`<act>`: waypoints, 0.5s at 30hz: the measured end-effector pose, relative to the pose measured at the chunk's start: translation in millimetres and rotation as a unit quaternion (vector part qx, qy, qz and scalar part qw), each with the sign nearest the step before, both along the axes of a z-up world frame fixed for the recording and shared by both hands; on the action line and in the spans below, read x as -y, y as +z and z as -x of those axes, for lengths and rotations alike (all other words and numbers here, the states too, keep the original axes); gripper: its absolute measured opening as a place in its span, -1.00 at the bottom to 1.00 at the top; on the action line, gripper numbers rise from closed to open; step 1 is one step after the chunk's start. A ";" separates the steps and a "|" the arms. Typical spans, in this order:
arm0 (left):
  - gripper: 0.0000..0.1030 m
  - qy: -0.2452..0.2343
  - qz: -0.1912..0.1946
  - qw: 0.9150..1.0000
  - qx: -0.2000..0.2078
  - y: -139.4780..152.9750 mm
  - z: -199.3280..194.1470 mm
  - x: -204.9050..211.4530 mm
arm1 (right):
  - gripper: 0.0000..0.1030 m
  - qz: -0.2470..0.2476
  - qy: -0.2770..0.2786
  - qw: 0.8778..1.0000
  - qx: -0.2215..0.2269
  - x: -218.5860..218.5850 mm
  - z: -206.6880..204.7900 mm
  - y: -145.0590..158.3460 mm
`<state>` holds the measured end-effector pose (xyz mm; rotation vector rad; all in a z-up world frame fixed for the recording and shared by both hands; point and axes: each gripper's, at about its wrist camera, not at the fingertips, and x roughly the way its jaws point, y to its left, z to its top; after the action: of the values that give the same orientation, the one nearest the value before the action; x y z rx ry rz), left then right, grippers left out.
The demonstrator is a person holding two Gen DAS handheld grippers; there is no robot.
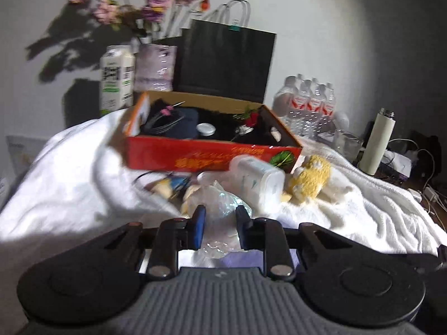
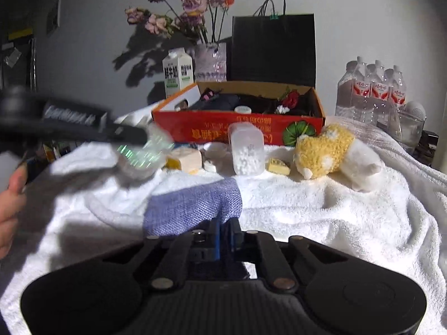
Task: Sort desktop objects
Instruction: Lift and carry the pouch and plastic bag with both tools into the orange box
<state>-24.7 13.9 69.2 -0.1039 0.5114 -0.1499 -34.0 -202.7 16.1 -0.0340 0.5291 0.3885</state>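
Crinkled clear plastic wrapper [image 1: 220, 209] pinched between left gripper [image 1: 218, 223] fingers, right gripper [image 2: 225, 233] closed on lavender woven cloth [image 2: 192, 209], white towel [image 2: 321, 217] beneath.

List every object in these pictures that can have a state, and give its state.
left claw: shut on clear plastic bag
right claw: shut on purple cloth pouch
red box: open
bead jar: upright, lid on
plush toy: lying on white towel

Left gripper [image 1: 218, 224] raised, its jaws clamped on something; right gripper [image 2: 225, 230] low, jaws pressed together
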 end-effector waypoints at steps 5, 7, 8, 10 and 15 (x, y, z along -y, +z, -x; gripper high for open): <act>-0.55 0.013 -0.022 1.000 0.004 0.7 37.1 -7.7 | -0.91 -0.004 -0.011 1.000 0.024 -0.4 21.8 15.7; -0.55 0.012 -0.019 1.000 -0.003 -1.2 47.3 -10.3 | -0.91 -0.002 -0.013 0.999 0.036 -2.1 31.8 24.5; -0.55 0.010 -0.018 1.000 -0.009 -1.7 51.4 -11.5 | -0.91 -0.005 -0.015 0.999 0.046 -2.1 38.6 29.3; -0.55 0.009 -0.020 1.000 -0.013 -1.9 59.6 -12.1 | -0.91 -0.012 -0.012 0.998 0.064 -0.7 53.2 37.1; -0.55 0.024 -0.015 0.999 -0.017 -7.5 69.9 -10.7 | -0.91 -0.016 -0.012 0.997 0.068 12.1 77.4 42.0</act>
<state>-94.6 24.6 61.7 -0.0891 0.5448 -0.0928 -111.4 -214.8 58.2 -0.0232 0.3879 0.3682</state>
